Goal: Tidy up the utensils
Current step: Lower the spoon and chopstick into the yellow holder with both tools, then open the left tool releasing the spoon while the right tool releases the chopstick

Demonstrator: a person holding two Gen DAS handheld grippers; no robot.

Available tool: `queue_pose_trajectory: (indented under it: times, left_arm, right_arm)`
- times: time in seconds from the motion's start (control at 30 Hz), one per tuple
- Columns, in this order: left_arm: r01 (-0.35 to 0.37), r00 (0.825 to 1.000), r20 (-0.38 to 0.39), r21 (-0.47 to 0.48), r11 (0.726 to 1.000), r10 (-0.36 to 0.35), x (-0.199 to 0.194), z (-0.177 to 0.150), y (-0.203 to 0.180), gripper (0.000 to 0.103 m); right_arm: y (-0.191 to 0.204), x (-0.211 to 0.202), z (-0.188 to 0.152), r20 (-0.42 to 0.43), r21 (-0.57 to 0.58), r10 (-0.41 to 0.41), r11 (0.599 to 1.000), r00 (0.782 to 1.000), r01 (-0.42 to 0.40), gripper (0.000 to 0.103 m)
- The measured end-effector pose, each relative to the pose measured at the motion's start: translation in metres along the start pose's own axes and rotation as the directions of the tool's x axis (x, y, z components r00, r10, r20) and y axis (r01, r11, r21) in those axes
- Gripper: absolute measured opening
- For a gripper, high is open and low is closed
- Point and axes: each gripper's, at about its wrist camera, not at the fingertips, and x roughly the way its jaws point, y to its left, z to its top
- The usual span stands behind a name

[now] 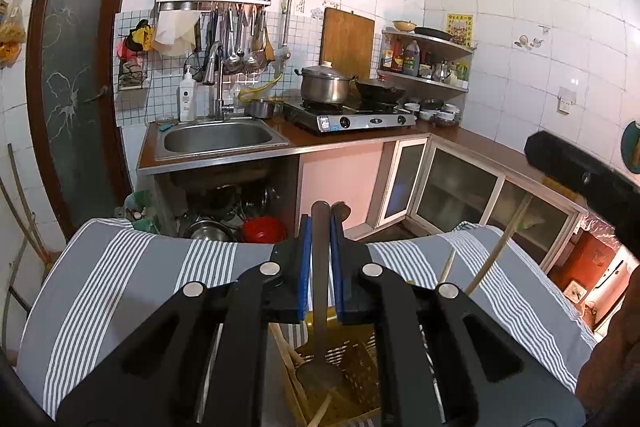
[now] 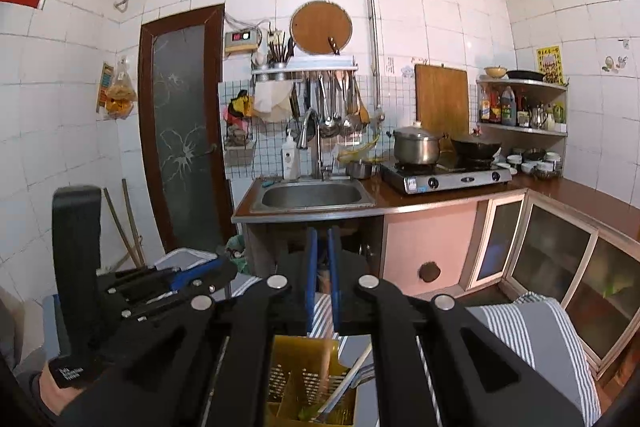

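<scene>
My left gripper [image 1: 320, 223] is shut on a dark metal spatula [image 1: 320, 291], gripping its handle between the blue pads; its blade hangs down into a yellow slotted utensil holder [image 1: 352, 367] below. Wooden chopsticks [image 1: 486, 267] stick up to the right of the holder, and more lie inside it. My right gripper [image 2: 322, 239] has its jaws close together with a narrow gap and nothing visible between them. It hovers above the same yellow holder [image 2: 296, 387], which holds several utensils. The left gripper shows at the left of the right wrist view [image 2: 168, 287].
The holder stands on a table with a grey striped cloth [image 1: 132, 279]. Beyond it are a counter with a steel sink [image 1: 218, 139], a gas stove [image 1: 352, 117] with a pot and wok, hanging utensils [image 1: 240, 39] and a corner shelf [image 1: 428, 63].
</scene>
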Motion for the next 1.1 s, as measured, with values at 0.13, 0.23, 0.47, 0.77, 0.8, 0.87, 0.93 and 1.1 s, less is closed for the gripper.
queue_pose_trajectory:
  times: [0.13, 0.23, 0.47, 0.77, 0.8, 0.87, 0.93, 1.1]
  left_arm:
    - [-0.004, 1.0, -0.018, -0.004, 1.0, 0.004, 0.007, -0.007, 0.002, 0.008]
    - [-0.009, 1.0, -0.03, -0.004, 1.0, 0.009, 0.011, -0.011, 0.002, 0.008]
    - [-0.007, 0.999, -0.047, -0.025, 1.0, 0.006, 0.011, -0.013, 0.006, 0.022]
    - [-0.013, 0.999, -0.038, -0.028, 1.0, 0.012, -0.006, -0.012, 0.005, 0.031]
    - [-0.015, 0.999, -0.036, -0.026, 1.0, 0.014, -0.009, -0.012, 0.004, 0.032]
    - [-0.025, 0.999, -0.035, -0.02, 0.999, 0.024, -0.019, -0.013, 0.003, 0.032]
    - [-0.03, 0.999, -0.034, -0.02, 0.999, 0.029, -0.031, -0.015, 0.004, 0.034]
    - [-0.04, 0.999, -0.028, -0.011, 0.999, 0.039, -0.07, -0.042, 0.005, 0.054]
  right_arm:
    - [-0.001, 0.009, -0.006, -0.023, 0.006, 0.002, 1.0, 1.0, -0.002, 0.006]
    - [-0.002, 0.012, -0.008, -0.029, 0.007, 0.007, 1.0, 1.0, -0.007, 0.006]
    - [-0.003, 0.007, -0.008, -0.023, 0.016, 0.002, 1.0, 1.0, -0.002, 0.007]
    - [-0.009, -0.014, -0.011, -0.021, 0.031, -0.016, 0.999, 1.0, 0.016, 0.007]
    - [-0.011, -0.017, -0.012, -0.023, 0.032, -0.019, 0.999, 1.0, 0.02, 0.007]
    - [-0.015, -0.025, -0.014, -0.027, 0.027, -0.038, 0.999, 0.999, 0.039, 0.007]
    - [-0.02, -0.037, -0.02, -0.038, 0.024, -0.057, 0.998, 0.998, 0.058, 0.008]
    - [-0.045, -0.077, -0.056, -0.09, 0.032, -0.121, 0.992, 0.989, 0.124, 0.046]
